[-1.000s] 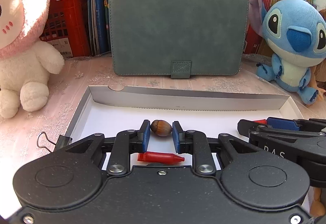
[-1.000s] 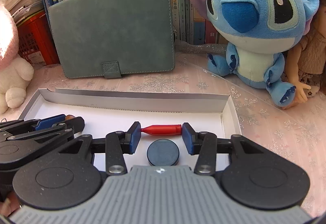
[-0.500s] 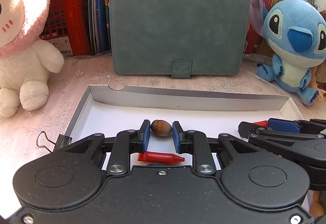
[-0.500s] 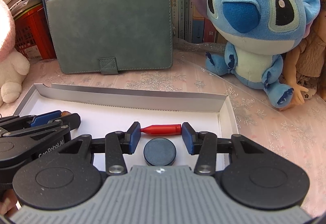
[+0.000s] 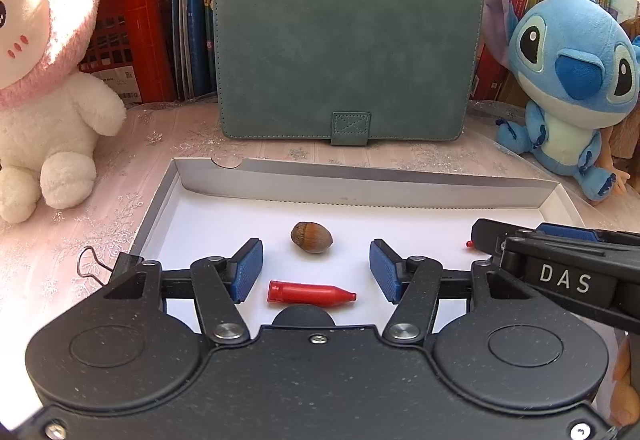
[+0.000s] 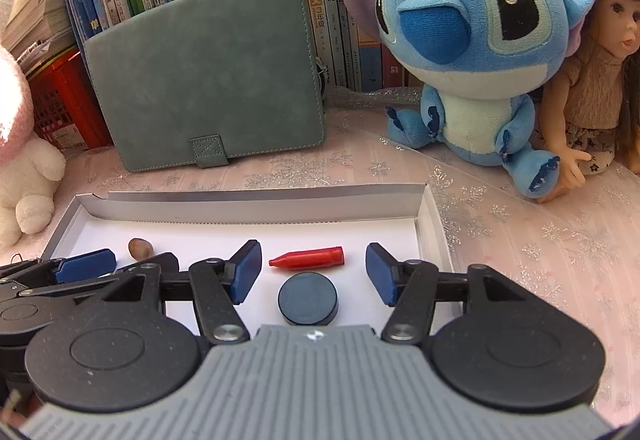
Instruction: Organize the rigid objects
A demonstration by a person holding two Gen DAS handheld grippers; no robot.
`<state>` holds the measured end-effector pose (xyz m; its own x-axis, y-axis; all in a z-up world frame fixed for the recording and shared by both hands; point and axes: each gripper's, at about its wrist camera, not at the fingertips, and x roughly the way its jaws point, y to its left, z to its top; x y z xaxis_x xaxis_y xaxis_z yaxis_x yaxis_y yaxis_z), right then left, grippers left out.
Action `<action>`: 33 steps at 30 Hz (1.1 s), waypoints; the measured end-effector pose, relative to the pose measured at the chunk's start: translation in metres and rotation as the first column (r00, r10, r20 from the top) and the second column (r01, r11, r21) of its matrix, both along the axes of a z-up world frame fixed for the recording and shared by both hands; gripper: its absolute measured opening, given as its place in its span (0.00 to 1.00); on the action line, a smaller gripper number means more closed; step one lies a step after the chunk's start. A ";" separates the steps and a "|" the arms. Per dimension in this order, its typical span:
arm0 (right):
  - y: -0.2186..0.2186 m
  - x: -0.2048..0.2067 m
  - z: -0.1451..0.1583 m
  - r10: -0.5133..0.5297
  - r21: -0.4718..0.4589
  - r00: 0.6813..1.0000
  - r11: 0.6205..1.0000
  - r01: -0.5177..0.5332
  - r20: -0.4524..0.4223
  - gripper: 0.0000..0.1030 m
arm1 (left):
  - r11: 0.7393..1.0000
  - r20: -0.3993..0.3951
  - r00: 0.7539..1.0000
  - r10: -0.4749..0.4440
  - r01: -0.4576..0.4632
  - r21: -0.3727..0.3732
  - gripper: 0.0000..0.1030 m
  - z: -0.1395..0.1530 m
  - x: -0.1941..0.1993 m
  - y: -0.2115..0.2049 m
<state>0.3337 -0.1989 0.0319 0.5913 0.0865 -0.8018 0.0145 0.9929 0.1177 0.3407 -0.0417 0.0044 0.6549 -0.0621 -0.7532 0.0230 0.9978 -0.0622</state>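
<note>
Hazelnut [image 5: 311, 237] and red crayon [image 6: 308, 257] lie released in white tray [image 5: 360, 187]; left gripper [image 5: 316, 270] and right gripper [image 6: 312, 272] jaws just opened, empty. Both should be lifted straight up, nothing nudged.

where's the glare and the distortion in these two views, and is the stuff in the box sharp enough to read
Left wrist view: sunlight blows out the pink-and-white plush; fisheye bows the box wall. The hazelnut and red cap are sharp, with soft shadows. Right wrist view: the table at right is washed pale, the bookshelf curves, corners vignette dark, and the dark disc is crisp.
</note>
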 end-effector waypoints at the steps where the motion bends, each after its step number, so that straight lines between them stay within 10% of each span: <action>1: -0.001 -0.001 0.002 0.002 -0.003 1.000 1.000 -0.002 0.007 0.72 | 1.000 0.000 1.000 -0.005 0.005 -0.001 0.57 0.001 -0.001 0.001; 33: -0.020 -0.102 0.046 -0.020 -0.032 0.974 0.999 0.028 0.226 1.00 | 0.999 0.216 0.976 -0.006 0.016 -0.042 0.88 0.054 -0.114 0.033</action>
